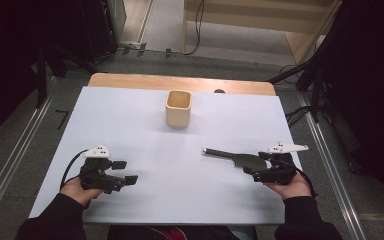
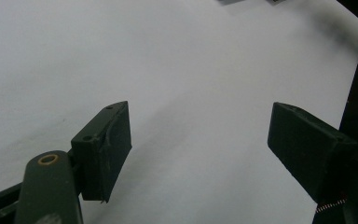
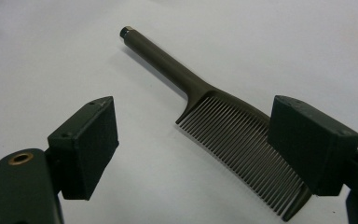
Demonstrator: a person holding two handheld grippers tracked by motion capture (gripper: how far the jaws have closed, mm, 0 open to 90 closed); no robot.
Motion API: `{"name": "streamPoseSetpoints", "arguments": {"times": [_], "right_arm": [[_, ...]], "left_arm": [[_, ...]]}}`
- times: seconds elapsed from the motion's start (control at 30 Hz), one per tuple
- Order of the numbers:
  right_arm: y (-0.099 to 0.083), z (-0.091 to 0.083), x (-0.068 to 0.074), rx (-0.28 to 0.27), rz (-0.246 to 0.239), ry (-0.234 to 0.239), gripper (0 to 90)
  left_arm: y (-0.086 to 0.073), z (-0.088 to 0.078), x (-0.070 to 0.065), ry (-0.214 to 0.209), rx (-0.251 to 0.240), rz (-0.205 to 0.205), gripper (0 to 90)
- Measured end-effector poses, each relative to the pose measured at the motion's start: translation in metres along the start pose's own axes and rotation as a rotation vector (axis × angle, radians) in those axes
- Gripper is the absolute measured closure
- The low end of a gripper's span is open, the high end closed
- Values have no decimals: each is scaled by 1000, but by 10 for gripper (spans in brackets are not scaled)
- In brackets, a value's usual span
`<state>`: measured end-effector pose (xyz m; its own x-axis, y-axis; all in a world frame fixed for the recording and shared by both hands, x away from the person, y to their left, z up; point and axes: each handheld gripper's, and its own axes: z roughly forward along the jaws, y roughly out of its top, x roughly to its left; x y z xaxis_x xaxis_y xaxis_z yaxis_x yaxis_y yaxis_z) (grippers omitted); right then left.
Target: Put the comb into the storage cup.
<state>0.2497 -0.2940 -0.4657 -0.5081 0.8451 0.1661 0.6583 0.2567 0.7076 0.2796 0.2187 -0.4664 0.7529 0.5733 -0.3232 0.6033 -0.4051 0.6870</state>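
Note:
A dark comb (image 1: pixel 228 155) lies flat on the white table top (image 1: pixel 130 115) at the right, its thin handle pointing left toward the middle. My right gripper (image 1: pixel 254 168) is open around the toothed end. In the right gripper view the comb (image 3: pixel 235 135) lies between the spread jaws, its teeth close to the right jaw, and my right gripper (image 3: pixel 193 109) is not closed on it. At the front left my left gripper (image 1: pixel 125 171) rests open over bare table. Nothing is between the jaws of my left gripper (image 2: pixel 200 126).
A beige square cup (image 1: pixel 178 108) stands upright at the back middle of the table. A wooden strip (image 1: pixel 130 80) runs along the far edge. Metal rails and cables lie on the floor at both sides.

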Motion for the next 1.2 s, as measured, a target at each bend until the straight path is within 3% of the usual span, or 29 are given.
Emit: {"name": "streamPoseSetpoints", "arguments": {"times": [0.27, 0.8, 0.93, 1.0, 1.03, 1.1, 1.2], "right_arm": [[-2, -4, -6, 6, 10, -33, 146], [-6, -6, -9, 16, 24, -47, 147], [-8, -6, -7, 26, 27, -51, 148], [-9, -5, -7, 31, 26, -52, 149], [-9, -5, -6, 32, 26, -54, 149], [-10, -5, -5, 38, 30, -59, 150], [-10, -4, -5, 41, 27, -60, 152]], "left_arm": [[0, 0, 0, 6, -4, 1, 220], [1, -4, 1, 32, -37, 7, 220], [1, -5, 2, 54, -43, 10, 220], [1, -7, 2, 101, -51, 30, 220], [1, -7, 2, 101, -51, 30, 219], [1, -8, 1, 153, -68, 64, 219], [1, -9, 1, 164, -80, 68, 217]]}}
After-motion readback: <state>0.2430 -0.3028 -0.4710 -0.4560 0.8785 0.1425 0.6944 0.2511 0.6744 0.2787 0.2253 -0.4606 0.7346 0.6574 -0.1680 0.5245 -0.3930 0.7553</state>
